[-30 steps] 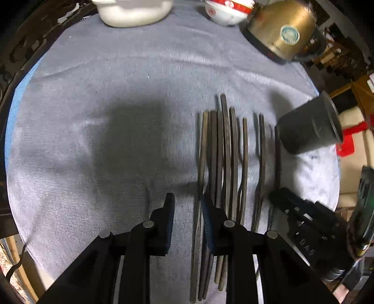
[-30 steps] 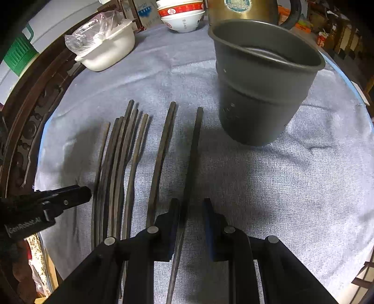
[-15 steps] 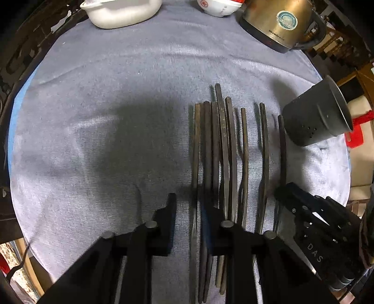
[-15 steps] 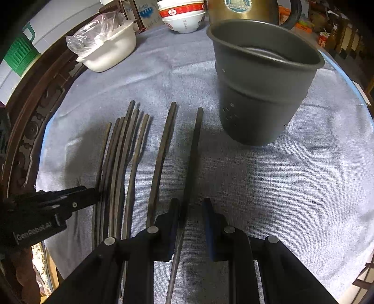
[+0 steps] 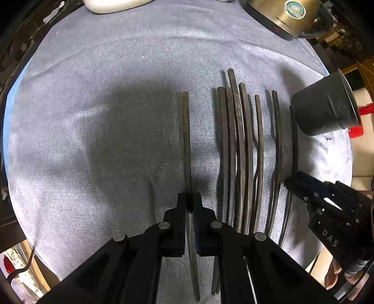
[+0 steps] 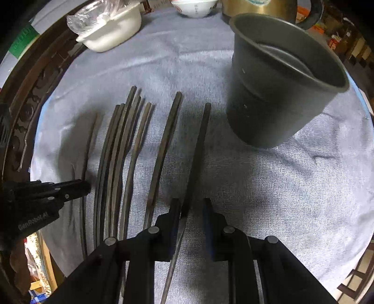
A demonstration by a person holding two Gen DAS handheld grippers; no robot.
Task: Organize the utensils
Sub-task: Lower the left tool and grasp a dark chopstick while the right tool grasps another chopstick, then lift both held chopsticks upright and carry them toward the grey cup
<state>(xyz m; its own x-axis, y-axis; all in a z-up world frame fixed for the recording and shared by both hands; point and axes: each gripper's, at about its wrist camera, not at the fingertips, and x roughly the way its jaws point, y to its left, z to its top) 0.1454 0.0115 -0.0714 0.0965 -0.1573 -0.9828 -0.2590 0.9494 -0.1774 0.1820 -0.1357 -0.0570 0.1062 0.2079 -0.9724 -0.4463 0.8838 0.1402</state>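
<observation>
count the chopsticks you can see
8 chopsticks: one pinched in the left hand-held gripper, four bunched right of it, three singles toward the grey cup, the last between the open right hand-held gripper. The bunch may hide more.

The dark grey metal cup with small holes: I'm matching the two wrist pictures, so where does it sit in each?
Left wrist view: the dark grey metal cup sits at the right edge, mouth facing right, beyond the row of dark chopsticks.
Right wrist view: it fills the upper right, mouth open to the camera.
Shared landmark: the brass-coloured kettle, behind the cup in both.
</observation>
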